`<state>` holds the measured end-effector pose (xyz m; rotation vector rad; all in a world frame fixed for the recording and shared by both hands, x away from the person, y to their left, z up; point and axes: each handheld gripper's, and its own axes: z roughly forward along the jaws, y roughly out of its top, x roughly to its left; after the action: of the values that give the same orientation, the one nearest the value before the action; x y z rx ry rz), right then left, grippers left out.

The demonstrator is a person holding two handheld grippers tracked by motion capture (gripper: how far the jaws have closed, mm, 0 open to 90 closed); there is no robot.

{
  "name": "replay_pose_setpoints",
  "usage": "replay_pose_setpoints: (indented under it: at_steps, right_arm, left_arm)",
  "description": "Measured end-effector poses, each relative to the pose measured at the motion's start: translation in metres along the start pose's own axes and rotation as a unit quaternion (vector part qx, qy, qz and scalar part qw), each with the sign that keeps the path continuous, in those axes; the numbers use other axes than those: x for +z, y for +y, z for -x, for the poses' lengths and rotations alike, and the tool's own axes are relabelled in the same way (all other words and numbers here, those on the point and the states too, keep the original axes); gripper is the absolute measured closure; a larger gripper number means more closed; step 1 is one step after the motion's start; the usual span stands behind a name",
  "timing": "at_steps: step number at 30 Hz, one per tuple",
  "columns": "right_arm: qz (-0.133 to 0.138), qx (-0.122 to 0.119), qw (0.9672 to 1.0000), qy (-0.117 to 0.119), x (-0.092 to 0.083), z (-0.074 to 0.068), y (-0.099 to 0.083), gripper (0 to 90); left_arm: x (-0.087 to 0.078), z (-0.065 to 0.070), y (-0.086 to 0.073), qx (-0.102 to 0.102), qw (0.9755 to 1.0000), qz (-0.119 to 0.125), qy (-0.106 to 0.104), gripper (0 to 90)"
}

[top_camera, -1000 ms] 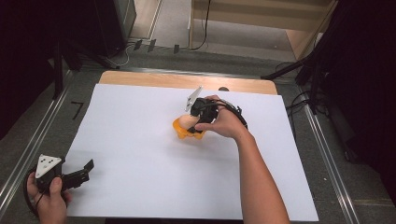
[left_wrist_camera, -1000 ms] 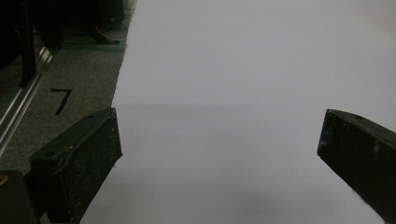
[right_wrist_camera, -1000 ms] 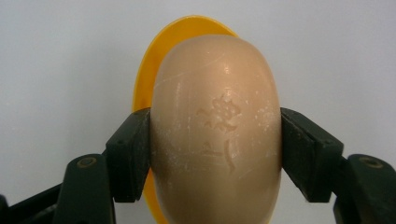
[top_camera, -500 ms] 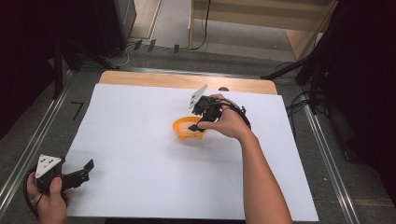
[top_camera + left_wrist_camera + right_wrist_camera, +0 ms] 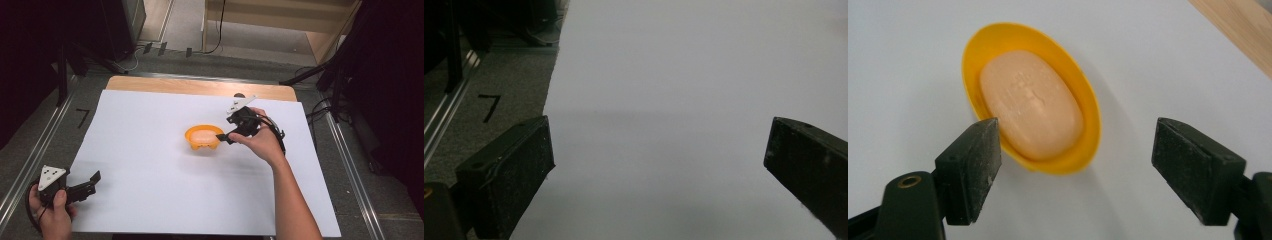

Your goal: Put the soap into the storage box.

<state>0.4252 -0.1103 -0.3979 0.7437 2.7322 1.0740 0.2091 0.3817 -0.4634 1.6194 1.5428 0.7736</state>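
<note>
Soap [image 5: 1030, 102] lies inside a yellow dish [image 5: 1087, 102], and the dish sits flat on the white sheet [image 5: 150, 150] near the middle of the worktop [image 5: 200, 86]. The soap is a pale orange bar and it fills most of the dish.

The right tongs [image 5: 227, 135] are just beside the dish, on its right side in the high view. Their jaws have just been opening, and now they stand partly open. Nothing is between them. In the right gripper view [image 5: 1075, 170] one black jaw is close to the rim of the dish, in front of it, and the other jaw is off to the side over the bare sheet. The pads do not press on the dish or on the soap. Whether the near jaw touches the rim, I cannot tell. The person's right hand [image 5: 260, 142] holds these tongs from behind.

The left tongs [image 5: 95, 177] are far from the dish, down at the near left corner of the sheet. The left hand [image 5: 52, 212] holds them there. In the left gripper view [image 5: 659, 165] their jaws stand wide open with bare white sheet between them. They hold nothing and touch nothing.
</note>
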Motion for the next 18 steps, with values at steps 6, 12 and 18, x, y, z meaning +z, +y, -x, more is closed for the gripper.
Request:
replay_pose_setpoints:
  at_steps: [6,12,18]
  right_arm:
    - [0.022,0.054,0.9974,-0.043,-0.017,-0.004,-0.03,14.2]
    - [0.055,0.083,0.9943,-0.037,-0.032,-0.009,-0.06,3.1]
    - [0.076,0.118,0.9867,-0.082,-0.042,-0.019,-0.087,1.4]
  left_arm:
    - [0.0,0.0,0.0,0.002,1.0,-0.001,0.002,0.1]
    - [0.0,0.001,0.0,0.002,1.0,0.0,0.003,0.1]
    - [0.0,0.001,0.0,0.003,1.0,0.001,0.004,0.0]
